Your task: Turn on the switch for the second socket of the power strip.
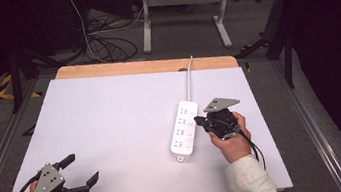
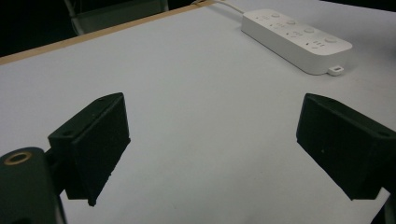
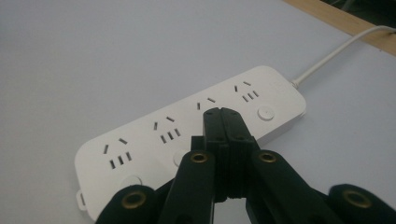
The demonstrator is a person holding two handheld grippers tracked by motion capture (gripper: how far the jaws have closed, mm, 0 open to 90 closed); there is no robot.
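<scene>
Clearly the work centres on the white power strip, which lies flat on the white tabletop, right of centre, with its cord running away over the far wooden edge. It has four socket groups, each with a round switch button alongside. The right gripper is brought in from the strip's right side, and its fingers are pressed fully together with nothing between them. In the right gripper view the closed tip sits over the strip's top face near the button row, between the second and third sockets from the cord end. Closing the fingers into a single blunt point makes sense for pressing a small button, which looks to be the aim; whether the tip is already touching the strip I cannot tell.

The left gripper rests near the tabletop's front left corner, well apart from the strip, its fingers spread wide and holding nothing. Probably it is parked there to keep out of the way, since a press from above needs no second hold while the strip lies flat on its own weight.
</scene>
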